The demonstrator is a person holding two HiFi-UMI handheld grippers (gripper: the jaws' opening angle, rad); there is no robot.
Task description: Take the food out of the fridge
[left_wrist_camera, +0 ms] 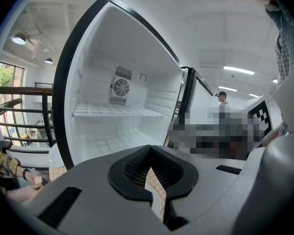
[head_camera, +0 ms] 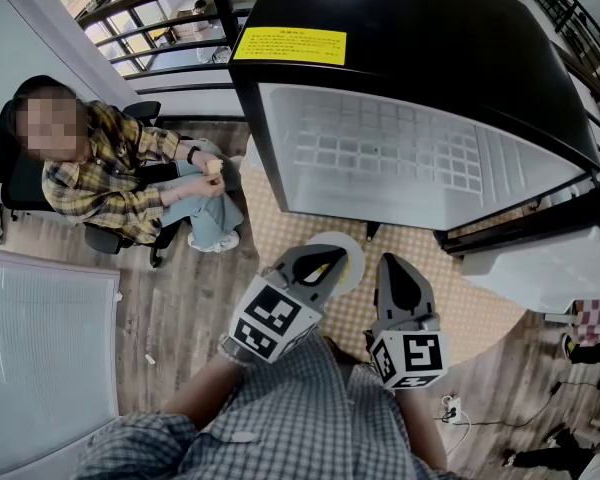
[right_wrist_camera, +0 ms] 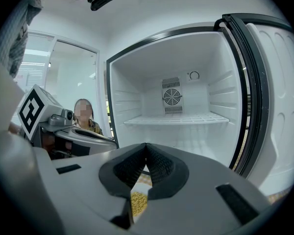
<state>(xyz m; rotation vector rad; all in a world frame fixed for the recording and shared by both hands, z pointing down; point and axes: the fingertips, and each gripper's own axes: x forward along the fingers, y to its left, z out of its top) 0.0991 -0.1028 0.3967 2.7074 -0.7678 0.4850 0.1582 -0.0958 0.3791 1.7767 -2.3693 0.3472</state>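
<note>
Food (right_wrist_camera: 138, 202) — yellowish grains, seemingly on white plate (head_camera: 350, 251) on the floor, outside the bare fridge (head_camera: 400, 148). Just at 12 o'clock of left gripper (head_camera: 332, 260), 10 o'clock of right gripper (head_camera: 395, 261) — both clamped together, empty.

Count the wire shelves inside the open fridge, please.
1. The one white wire shelf spans the fridge interior at mid-height, just under the rear fan. The compartment's floor is partly out of sight, so a lower one could be hidden.
</note>
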